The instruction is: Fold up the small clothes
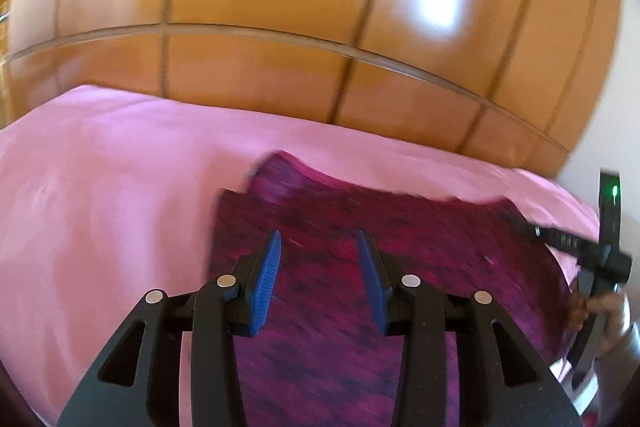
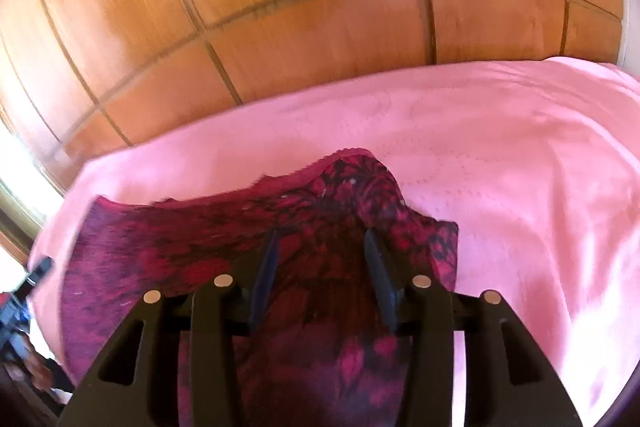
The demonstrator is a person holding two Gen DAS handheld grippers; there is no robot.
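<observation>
The small magenta-and-black patterned knit garment [image 1: 384, 267] lies spread on the pale pink bed cover [image 1: 100, 187], towards the far edge of the bed, where the glossy orange wooden panelled wall [image 1: 260, 7] rises behind it. The left tongs [image 1: 319, 247] hover over the garment's left part with their blue ribbed pads [image 1: 266, 279] parted and nothing pinched between them; the cloth seen in the gap lies below them, flat. The right tongs [image 2: 320, 247] stand likewise part-open over the garment's right part, near its lace-trimmed far edge [image 2: 344, 155], and no fabric is gripped there either. In the left wrist view the other handheld device [image 1: 600, 267] and a bit of the person's hand [image 1: 608, 311] show at the bed's right side. Both views are smeared by motion, so the exact edges of the cloth are hard to read. The step in hand seems to be taking hold for a fold. To do it well, each pair of tongs should come down on a matching corner or edge, pinch only the top layer, and close firmly before lifting. Then both should lift together and carry the cloth across evenly, so the edges meet and the cover beneath does not ruck up.
</observation>
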